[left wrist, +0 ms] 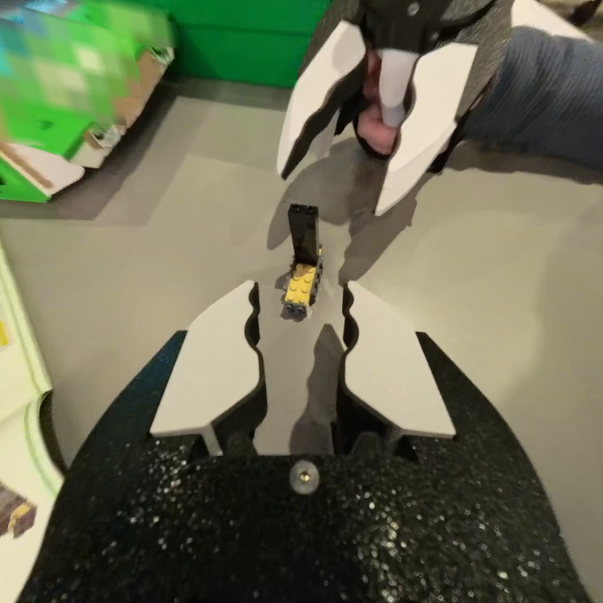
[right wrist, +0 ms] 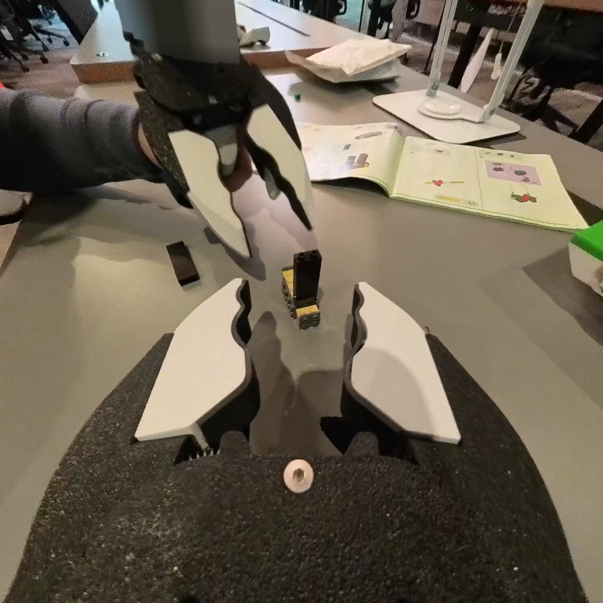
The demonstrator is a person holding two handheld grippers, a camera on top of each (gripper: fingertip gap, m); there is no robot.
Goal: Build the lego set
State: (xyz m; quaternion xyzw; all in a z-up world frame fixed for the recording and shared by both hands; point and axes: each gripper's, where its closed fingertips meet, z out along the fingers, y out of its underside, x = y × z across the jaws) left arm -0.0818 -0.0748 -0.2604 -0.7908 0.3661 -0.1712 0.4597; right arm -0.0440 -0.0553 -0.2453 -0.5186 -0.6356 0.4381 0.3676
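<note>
No legible writing anywhere. Printed diagrams on the open instruction booklet (right wrist: 456, 176), right of the frame, too small to read; green box (left wrist: 49, 107), upper left, mosaic-blurred.

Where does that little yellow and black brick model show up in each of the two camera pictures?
Left wrist view: the brick model stands at centre, just beyond the left gripper.
Right wrist view: centre, just ahead of the right gripper.
Shared landmark: its tall black column, upright at one end in both views.
</note>
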